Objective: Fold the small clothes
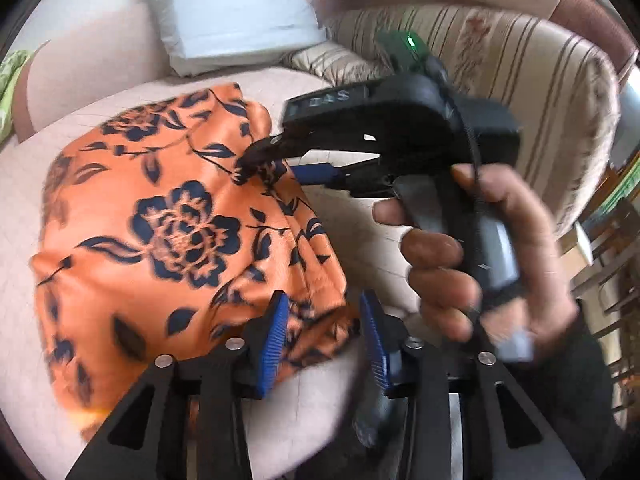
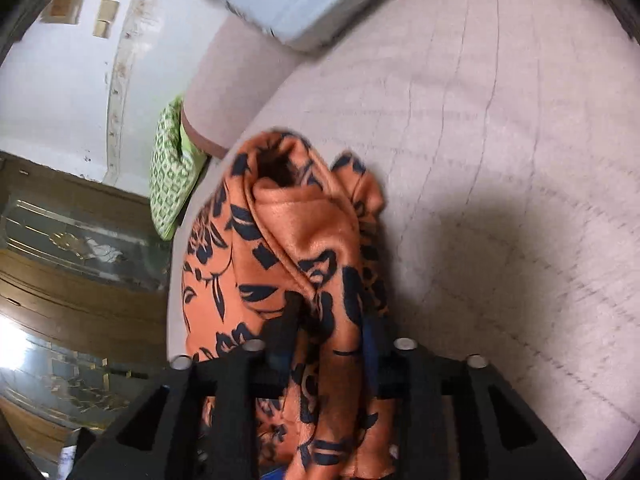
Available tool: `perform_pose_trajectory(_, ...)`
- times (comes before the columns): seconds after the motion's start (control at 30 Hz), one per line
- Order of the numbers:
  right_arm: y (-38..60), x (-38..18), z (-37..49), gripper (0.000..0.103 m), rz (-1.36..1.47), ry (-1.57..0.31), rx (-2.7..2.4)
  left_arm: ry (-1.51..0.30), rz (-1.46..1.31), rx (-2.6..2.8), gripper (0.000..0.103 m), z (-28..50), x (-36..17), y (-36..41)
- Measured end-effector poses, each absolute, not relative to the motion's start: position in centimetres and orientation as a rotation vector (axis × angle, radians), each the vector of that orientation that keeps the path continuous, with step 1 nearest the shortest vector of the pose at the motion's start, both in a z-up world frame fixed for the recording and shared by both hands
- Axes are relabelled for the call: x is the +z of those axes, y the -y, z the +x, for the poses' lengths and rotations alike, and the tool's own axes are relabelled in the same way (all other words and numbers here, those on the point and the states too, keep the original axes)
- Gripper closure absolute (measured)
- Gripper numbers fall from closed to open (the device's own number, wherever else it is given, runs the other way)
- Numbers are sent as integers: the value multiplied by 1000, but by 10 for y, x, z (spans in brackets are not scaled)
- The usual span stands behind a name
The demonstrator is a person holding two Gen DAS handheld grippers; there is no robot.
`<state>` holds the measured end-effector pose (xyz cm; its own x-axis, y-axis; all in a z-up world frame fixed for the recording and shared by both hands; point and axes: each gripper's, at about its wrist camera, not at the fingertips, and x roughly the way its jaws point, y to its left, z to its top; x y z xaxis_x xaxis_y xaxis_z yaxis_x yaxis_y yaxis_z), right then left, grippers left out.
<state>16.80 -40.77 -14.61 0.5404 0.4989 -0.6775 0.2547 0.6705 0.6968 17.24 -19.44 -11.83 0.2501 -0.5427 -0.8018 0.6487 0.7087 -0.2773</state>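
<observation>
**A:** Orange flowered garment (image 1: 168,216) lies on the sofa seat (image 2: 500,140), spreading leftward from the 2 tools.

**B:** Which is nearer?

**A:** The left tool (image 1: 324,340). Its pads stand apart, released, with the near corner loose between them. The right tool (image 1: 276,162) sits at the far end of that same edge.

**B:** Gripping?

**A:** Cloth fills its gap, but I cannot tell whether it pinches. I'd guess the next fold goes leftward across the garment.

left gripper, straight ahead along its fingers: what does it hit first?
Most likely the orange floral cloth: its near edge already lies between the open left gripper fingers. Beyond that is the pale cushion. Depth is unclear through the fisheye.
</observation>
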Motion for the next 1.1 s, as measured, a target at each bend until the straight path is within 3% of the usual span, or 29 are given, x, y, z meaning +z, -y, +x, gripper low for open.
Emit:
perform_pose_trajectory(0.03,408,-146,168,56,860,-1021,169,-1036,91,-807,63,171,-111,181)
perform_pose_trajectory(0.17,406,-110,137,55,821,-889,87,-982,-26,-707,54,175,-90,114)
perform_pose_trajectory(0.27,398,-99,124,54,784,-869,86,-996,-92,-548,53,187,-93,60)
perform_pose_trajectory(0.4,370,-96,104,52,709,-964,7,-1063,-133,-404,53,200,-109,27)
perform_pose_trajectory(0.57,337,-114,87,57,623,-1080,-54,-1166,-182,-370,53,201,-136,14)
perform_pose_trajectory(0.6,337,-114,87,61,623,-1080,-54,-1175,-180,-372,53,202,-142,16)
perform_pose_trajectory(0.63,332,-117,87,75,600,-1115,-76,-1179,-180,-374,53,206,-148,17)
perform_pose_trajectory(0.77,329,-122,85,88,570,-1174,-142,-1207,-150,-361,53,216,-163,21)
perform_pose_trajectory(0.93,324,-133,83,88,531,-1242,-180,-1219,-79,-353,59,221,-171,28)
perform_pose_trajectory(1.1,320,-123,84,78,482,-1252,-182,-1231,-171,-445,62,215,-152,16)
